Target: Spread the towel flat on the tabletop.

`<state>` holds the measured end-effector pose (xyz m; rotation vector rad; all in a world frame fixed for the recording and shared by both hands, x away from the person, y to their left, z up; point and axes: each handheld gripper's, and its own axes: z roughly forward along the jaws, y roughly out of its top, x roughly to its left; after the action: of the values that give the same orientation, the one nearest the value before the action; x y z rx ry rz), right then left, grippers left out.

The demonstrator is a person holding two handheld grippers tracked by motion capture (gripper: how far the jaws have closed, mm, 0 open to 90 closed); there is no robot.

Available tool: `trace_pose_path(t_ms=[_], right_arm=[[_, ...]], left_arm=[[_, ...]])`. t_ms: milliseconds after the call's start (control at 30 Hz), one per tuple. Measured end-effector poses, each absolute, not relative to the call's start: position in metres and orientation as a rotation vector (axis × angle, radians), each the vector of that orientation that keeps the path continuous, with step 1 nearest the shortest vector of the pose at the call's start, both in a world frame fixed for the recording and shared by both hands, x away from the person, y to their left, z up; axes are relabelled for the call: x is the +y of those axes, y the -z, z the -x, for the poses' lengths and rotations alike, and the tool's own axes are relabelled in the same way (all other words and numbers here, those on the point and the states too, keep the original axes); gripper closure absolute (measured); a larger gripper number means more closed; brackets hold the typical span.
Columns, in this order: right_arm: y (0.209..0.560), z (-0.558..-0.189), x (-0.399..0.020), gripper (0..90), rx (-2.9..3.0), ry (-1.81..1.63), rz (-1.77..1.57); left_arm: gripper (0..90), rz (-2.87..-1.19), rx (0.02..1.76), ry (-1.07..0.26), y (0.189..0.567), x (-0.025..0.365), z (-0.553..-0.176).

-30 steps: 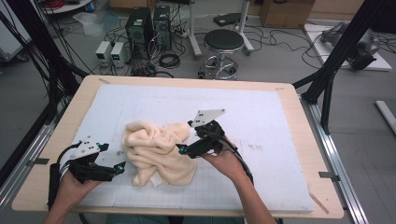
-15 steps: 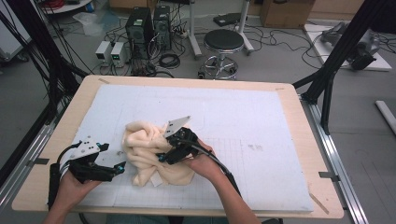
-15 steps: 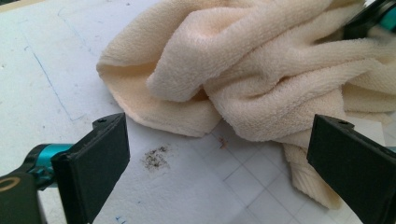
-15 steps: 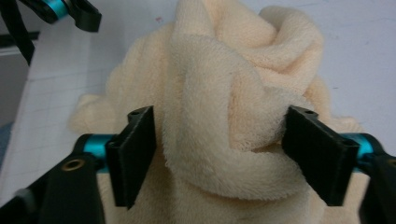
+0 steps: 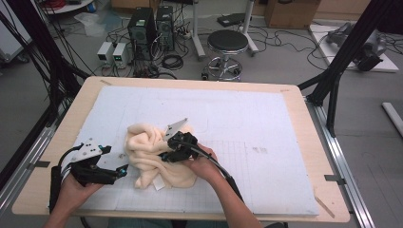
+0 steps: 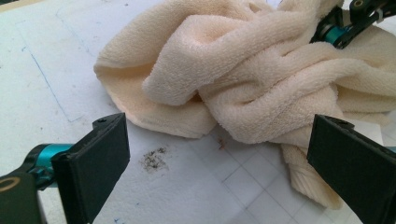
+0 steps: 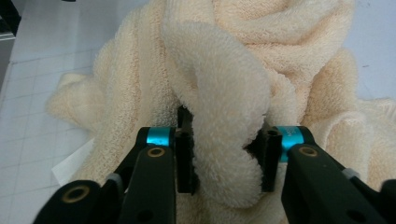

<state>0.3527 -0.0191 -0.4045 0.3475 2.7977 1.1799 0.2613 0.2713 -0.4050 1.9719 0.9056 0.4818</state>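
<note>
A cream towel lies crumpled in a heap on the white mat that covers the tabletop, on the near left-of-centre part of it in the high view. The heap has no crisp long axis, though it is somewhat longer from its far end down to the near edge, where a flatter layer spreads toward the person and a small white tag pokes out at the near side. Its thick folds run roughly across the heap (in the left gripper view they sweep from the left toward the upper right).

The right hand-held gripper sits on top of the towel's middle, reaching in from the right. Its jaws have just been closing, and in the right gripper view a fat roll of terry is squeezed between the two pads, bulging above and below them, so it grips the towel.

The left hand-held gripper rests near the towel's left edge, not touching it. In the left gripper view its jaws stand wide apart, with bare mat between them and the towel just beyond.
</note>
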Motion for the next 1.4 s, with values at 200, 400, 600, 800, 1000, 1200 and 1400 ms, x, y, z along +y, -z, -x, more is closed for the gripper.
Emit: trace_pose_path(t_ms=[200,400,600,800,1000,1200,1400], right_arm=[[0.388,-0.353,-0.038,72.0,2.736,-1.265,-0.390],[0.369,-0.352,-0.067,72.1,2.684,-1.292,-0.445],[0.336,-0.342,-0.119,72.1,2.599,-1.276,-0.488],[0.322,-0.335,-0.153,72.1,2.567,-1.229,-0.539],[0.319,-0.327,-0.191,72.0,2.548,-1.164,-0.638],[0.356,-0.343,-0.179,71.5,2.624,-1.099,-0.694],[0.386,-0.361,-0.168,69.1,2.684,-1.058,-0.764]], left_arm=[[6.3,-1.970,0.905,-0.484,0.405,0.272,-0.261],[6.3,-1.969,0.903,-0.484,0.404,0.273,-0.261],[6.3,-1.970,0.891,-0.486,0.403,0.270,-0.260],[6.3,-1.966,0.882,-0.482,0.403,0.267,-0.261],[6.3,-1.965,0.873,-0.476,0.402,0.263,-0.261],[6.3,-1.971,0.852,-0.475,0.401,0.258,-0.261],[6.3,-1.978,0.830,-0.473,0.401,0.257,-0.261]])
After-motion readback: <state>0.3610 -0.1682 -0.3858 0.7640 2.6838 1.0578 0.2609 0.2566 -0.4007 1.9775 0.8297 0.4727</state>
